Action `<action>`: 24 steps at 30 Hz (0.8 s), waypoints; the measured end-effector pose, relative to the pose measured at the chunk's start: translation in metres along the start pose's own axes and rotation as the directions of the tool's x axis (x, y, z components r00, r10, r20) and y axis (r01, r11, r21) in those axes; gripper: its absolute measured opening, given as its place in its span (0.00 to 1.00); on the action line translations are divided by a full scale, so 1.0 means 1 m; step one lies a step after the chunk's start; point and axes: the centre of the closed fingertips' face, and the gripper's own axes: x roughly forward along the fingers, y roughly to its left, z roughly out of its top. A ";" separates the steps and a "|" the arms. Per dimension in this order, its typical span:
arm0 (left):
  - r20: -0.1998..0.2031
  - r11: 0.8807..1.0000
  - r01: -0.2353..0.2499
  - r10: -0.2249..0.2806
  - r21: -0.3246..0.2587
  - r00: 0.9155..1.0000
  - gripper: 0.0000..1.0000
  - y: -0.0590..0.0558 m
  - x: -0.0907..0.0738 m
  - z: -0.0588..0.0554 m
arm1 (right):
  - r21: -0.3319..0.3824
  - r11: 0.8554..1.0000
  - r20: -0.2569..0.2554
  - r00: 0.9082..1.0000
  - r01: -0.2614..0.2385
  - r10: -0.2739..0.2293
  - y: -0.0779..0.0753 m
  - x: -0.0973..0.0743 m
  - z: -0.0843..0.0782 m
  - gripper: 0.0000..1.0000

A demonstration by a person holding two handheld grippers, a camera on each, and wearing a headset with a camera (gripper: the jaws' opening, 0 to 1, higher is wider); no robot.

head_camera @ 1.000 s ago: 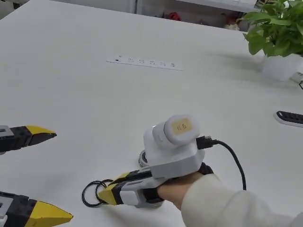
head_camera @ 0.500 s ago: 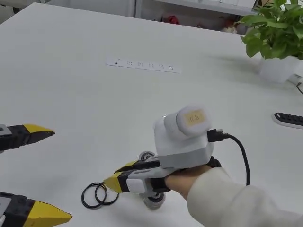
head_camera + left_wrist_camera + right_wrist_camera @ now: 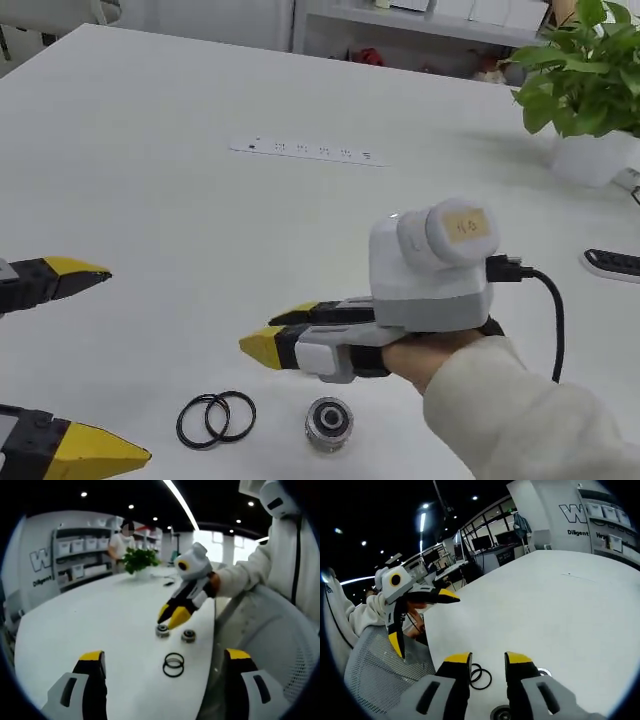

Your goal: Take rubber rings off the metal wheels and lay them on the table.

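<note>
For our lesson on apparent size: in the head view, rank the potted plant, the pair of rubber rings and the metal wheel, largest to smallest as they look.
1. potted plant, though farthest and cut by the frame edge
2. pair of rubber rings
3. metal wheel, somewhat narrower, equally near

A white power strip lies flat in the far middle. A leafy green plant in a white pot stands far right; nearer, at the right edge, lies a flat black device. Shelving runs along the far wall behind
</note>
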 end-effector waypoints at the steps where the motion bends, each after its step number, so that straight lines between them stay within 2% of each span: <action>1: 0.001 1.000 -0.002 0.002 -0.001 1.000 1.00 0.000 -0.001 0.000 | -0.007 1.000 0.012 1.000 -0.001 0.001 0.000 -0.002 0.003 0.24; 11: -0.004 1.000 -0.025 0.025 0.005 1.000 1.00 0.000 -0.006 0.001 | -0.088 0.996 0.090 0.996 -0.011 0.019 0.005 -0.014 0.025 0.35; 14: -0.012 1.000 -0.024 0.024 0.009 1.000 1.00 -0.001 -0.006 0.000 | -0.124 0.992 0.122 0.992 -0.013 0.028 0.007 -0.018 0.031 0.42; 18: -0.015 1.000 -0.024 0.024 0.014 1.000 1.00 -0.001 -0.005 0.000 | -0.140 0.990 0.141 0.989 -0.019 0.038 0.009 -0.026 0.034 0.52; 24: -0.009 1.000 -0.029 0.029 0.008 1.000 1.00 0.001 -0.006 0.001 | -0.155 0.988 0.176 0.984 -0.001 0.029 0.004 -0.036 0.039 0.67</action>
